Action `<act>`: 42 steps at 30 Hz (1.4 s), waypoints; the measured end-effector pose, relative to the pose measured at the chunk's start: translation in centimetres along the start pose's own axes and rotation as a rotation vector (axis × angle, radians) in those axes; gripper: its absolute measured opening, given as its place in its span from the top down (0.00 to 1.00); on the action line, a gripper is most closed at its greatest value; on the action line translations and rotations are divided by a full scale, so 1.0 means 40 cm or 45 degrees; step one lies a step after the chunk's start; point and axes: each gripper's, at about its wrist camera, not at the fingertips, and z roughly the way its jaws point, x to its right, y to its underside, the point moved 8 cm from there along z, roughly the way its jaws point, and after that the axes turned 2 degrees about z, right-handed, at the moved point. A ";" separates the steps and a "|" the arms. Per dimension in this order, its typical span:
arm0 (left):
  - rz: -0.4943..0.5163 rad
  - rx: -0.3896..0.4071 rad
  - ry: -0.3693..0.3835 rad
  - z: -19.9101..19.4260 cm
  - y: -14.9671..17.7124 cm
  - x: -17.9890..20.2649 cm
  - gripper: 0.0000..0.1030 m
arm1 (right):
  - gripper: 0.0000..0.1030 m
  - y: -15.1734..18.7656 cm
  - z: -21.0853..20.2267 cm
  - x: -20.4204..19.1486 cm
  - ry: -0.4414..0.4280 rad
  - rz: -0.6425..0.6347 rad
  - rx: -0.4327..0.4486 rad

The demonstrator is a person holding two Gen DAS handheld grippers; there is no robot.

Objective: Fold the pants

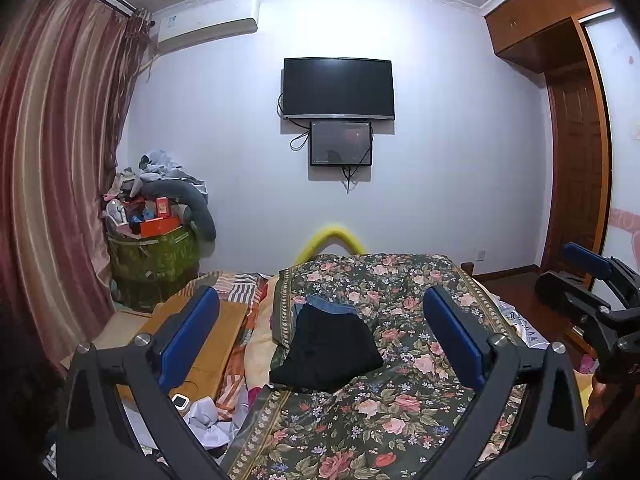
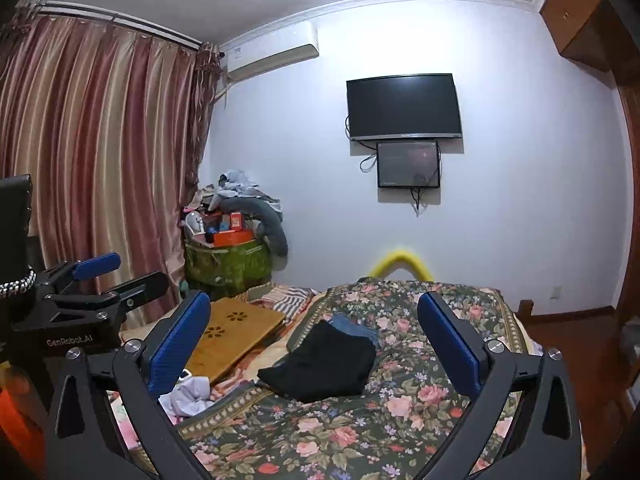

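Folded black pants (image 1: pixel 326 350) lie on the floral bedspread (image 1: pixel 400 400), partly covering a folded blue denim garment (image 1: pixel 328 304) behind them. My left gripper (image 1: pixel 320 336) is open and empty, held above the bed with the pants framed between its blue pads. My right gripper (image 2: pixel 314 340) is open and empty too, raised over the same black pants (image 2: pixel 320 364) and the denim (image 2: pixel 354 326). The right gripper shows at the right edge of the left wrist view (image 1: pixel 588 280); the left gripper shows at the left of the right wrist view (image 2: pixel 108 276).
A wooden lap tray (image 2: pixel 232 332) lies on the bed's left side beside crumpled white cloth (image 2: pixel 188 394). A green bin piled with clutter (image 2: pixel 228 256) stands by the curtain (image 2: pixel 100 168). A TV (image 2: pixel 404 108) hangs on the far wall. A wooden wardrobe (image 1: pixel 576 184) stands right.
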 end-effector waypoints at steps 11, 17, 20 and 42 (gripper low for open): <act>0.011 0.004 0.012 0.000 0.004 0.012 0.00 | 0.00 0.020 -0.019 0.016 0.004 0.023 -0.005; 0.013 0.000 0.018 0.002 0.008 0.018 0.00 | 0.00 0.022 -0.022 0.023 0.010 0.025 -0.011; 0.010 -0.002 0.025 0.003 0.008 0.020 0.00 | 0.00 0.021 -0.025 0.025 0.010 0.028 -0.010; 0.025 -0.009 0.055 0.016 0.013 0.034 0.00 | 0.00 0.013 -0.040 0.040 0.026 0.043 -0.019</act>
